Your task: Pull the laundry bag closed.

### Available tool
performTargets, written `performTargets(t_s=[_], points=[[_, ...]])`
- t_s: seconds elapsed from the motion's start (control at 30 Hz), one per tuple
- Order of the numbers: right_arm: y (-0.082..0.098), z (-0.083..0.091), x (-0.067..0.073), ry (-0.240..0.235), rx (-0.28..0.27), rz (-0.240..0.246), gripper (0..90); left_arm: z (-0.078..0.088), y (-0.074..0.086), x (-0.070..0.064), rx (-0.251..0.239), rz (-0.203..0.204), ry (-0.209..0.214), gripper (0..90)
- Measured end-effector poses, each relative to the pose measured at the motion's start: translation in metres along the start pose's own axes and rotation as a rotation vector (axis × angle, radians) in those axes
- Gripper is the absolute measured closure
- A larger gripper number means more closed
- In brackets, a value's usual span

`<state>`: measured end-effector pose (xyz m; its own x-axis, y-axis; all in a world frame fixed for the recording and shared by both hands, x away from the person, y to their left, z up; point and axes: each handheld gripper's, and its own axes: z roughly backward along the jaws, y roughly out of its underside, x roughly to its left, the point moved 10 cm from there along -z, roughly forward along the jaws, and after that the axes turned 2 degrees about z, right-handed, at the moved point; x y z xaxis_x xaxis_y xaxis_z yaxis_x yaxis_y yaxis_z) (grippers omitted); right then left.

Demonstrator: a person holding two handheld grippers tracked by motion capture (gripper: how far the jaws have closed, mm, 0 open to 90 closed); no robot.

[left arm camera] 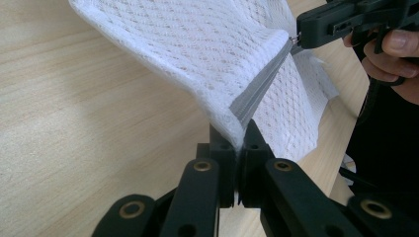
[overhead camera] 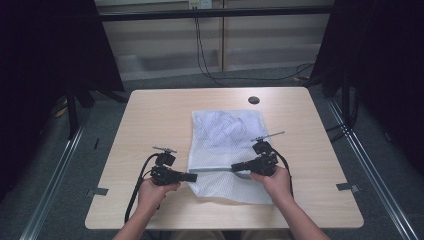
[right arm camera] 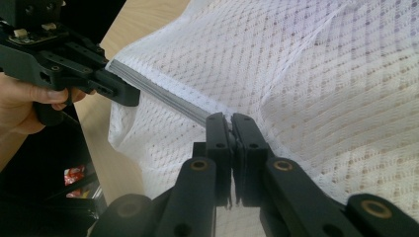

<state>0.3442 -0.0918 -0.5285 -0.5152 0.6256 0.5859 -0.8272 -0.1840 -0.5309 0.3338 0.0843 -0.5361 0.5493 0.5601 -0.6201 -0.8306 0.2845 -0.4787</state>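
Observation:
A white mesh bag [overhead camera: 227,140] lies flat in the middle of the wooden table [overhead camera: 150,125], with something white crumpled inside its far half. A grey zipper [overhead camera: 212,170] runs across its near part. My left gripper [overhead camera: 193,176] is shut on the bag's left edge at the zipper's end, as the left gripper view shows at the jaws [left arm camera: 240,134] with the zipper [left arm camera: 259,89] leading away. My right gripper [overhead camera: 235,166] is shut on the zipper pull [left arm camera: 295,38]; in its own view the gripper [right arm camera: 230,121] pinches where the zipper [right arm camera: 163,94] ends. The cloth between the two is lifted and taut.
A round dark hole [overhead camera: 254,100] sits near the table's far edge. Metal brackets [overhead camera: 97,191] [overhead camera: 346,186] stick out at the near corners. Cables [overhead camera: 205,65] hang behind the table, and black curtains [overhead camera: 50,45] flank both sides.

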Motion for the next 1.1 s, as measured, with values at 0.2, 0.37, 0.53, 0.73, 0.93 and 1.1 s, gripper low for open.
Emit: performTargets(t_s=[0.2,0.37,0.53,0.73,0.93,1.1], points=[[0.001,0.002,0.001,-0.001,0.001,0.003,86.5,-0.001,0.0,-0.001,0.001,0.004,-0.002,88.1],[0.002,0.003,0.0,0.005,-0.001,0.004,86.5,-0.001,0.0,-0.001,0.007,-0.005,0.004,88.1],[0.003,0.007,-0.006,0.016,-0.005,-0.006,86.5,0.001,0.0,0.0,0.001,-0.002,-0.002,88.1],[0.005,0.008,-0.005,0.029,0.003,0.003,86.5,0.001,-0.001,0.0,0.004,-0.007,0.005,88.1],[0.006,0.012,-0.002,0.022,0.002,0.013,86.5,0.0,-0.002,-0.002,0.0,-0.01,0.004,88.1],[0.006,0.015,-0.002,0.014,-0.002,0.01,86.5,0.0,-0.001,-0.002,0.006,-0.016,0.002,88.1]])
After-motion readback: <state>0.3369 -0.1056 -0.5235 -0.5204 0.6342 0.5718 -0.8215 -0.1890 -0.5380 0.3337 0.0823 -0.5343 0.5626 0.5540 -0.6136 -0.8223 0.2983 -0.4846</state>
